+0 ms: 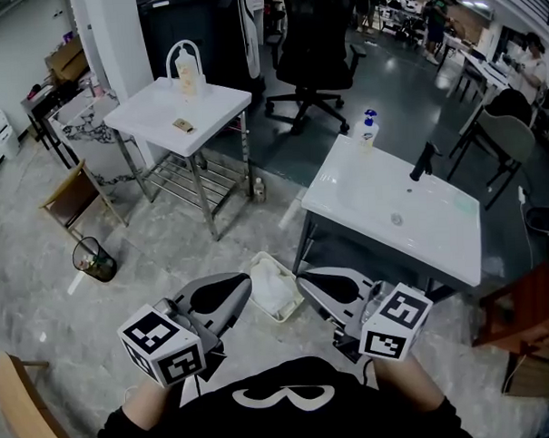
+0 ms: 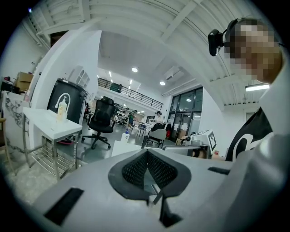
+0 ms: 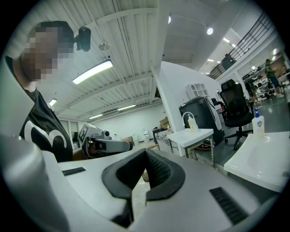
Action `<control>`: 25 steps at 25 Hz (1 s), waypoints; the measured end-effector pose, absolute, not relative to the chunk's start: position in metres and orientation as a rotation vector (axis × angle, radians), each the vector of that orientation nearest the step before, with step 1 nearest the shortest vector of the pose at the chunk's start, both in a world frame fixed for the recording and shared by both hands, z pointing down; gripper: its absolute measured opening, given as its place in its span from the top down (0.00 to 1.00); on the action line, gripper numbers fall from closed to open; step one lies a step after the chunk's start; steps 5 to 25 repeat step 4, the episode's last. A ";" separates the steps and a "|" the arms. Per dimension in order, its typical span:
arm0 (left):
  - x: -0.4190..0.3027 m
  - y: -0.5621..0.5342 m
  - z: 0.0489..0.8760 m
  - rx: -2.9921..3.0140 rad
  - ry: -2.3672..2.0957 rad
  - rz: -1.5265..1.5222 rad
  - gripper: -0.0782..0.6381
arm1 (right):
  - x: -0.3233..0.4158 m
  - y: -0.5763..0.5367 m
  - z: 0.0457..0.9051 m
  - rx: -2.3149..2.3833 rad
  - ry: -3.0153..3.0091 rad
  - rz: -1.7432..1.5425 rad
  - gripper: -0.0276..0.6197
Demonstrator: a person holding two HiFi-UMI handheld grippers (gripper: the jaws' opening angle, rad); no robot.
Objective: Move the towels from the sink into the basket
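Seemingly, white towels (image 1: 272, 286) fill the basket (image 1: 294, 311), their folds indistinct.

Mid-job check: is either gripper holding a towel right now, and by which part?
Nothing is held. The left gripper and the right gripper both have their jaws closed together, with nothing between them.

We see a crumpled white towel (image 1: 270, 286) lying inside the pale rectangular basket (image 1: 284, 317), which sits on the floor just beside the white sink (image 1: 374, 200).
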State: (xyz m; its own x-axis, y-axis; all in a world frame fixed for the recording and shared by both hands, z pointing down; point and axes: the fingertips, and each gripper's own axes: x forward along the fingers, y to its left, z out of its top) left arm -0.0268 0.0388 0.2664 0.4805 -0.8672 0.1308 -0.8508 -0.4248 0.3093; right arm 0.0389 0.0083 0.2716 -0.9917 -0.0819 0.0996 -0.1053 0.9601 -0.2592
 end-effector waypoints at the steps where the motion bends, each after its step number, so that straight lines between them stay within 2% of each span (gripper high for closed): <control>1: -0.025 0.040 0.267 2.400 -1.450 -0.063 0.88 | 0.041 0.010 0.273 0.149 -3.022 0.407 0.95; 25: -0.021 0.043 0.270 2.405 -1.459 -0.050 0.88 | 0.047 0.011 0.275 0.163 -3.018 0.397 0.95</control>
